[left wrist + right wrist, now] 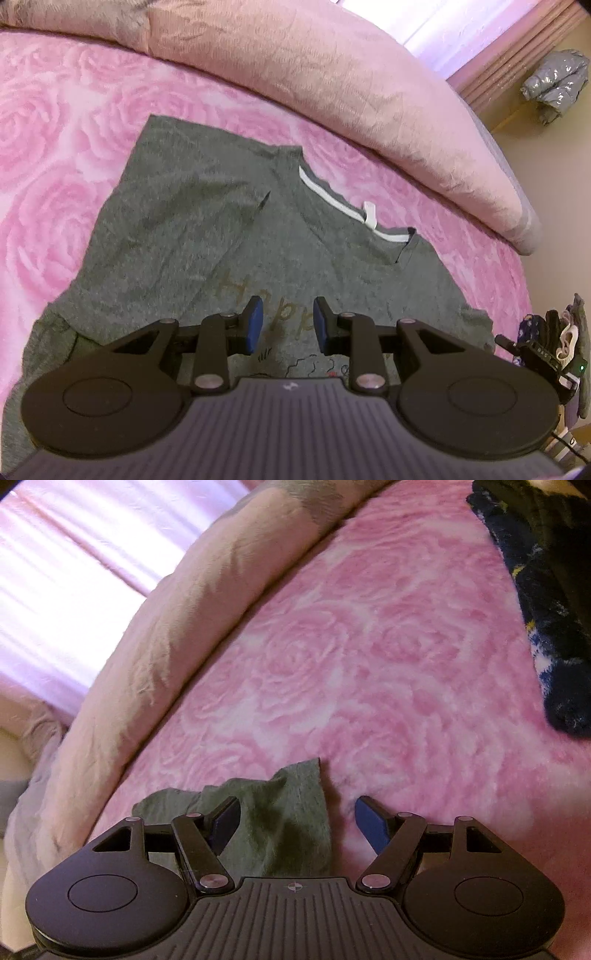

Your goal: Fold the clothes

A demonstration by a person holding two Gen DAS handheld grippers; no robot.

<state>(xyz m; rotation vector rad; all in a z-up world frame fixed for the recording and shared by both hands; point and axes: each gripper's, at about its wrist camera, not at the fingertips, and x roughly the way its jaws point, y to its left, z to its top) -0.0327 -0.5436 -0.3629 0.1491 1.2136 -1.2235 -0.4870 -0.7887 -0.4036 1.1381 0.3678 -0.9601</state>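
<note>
A grey T-shirt (192,236) lies spread on the pink rose-patterned bed cover (55,155), with a white-lined collar and gold lettering on the chest. Its left side is folded inward. My left gripper (288,325) hovers open over the lettering, holding nothing. In the right wrist view a corner of the grey T-shirt (291,819) lies between the open fingers of my right gripper (295,823). The pads do not press on the cloth.
A rolled pink duvet (332,85) runs along the far side of the bed. A dark patterned garment (543,590) lies at the upper right. A silver jacket (554,85) sits beyond the bed, near the curtains (74,554). The right gripper's body (539,354) shows at the edge.
</note>
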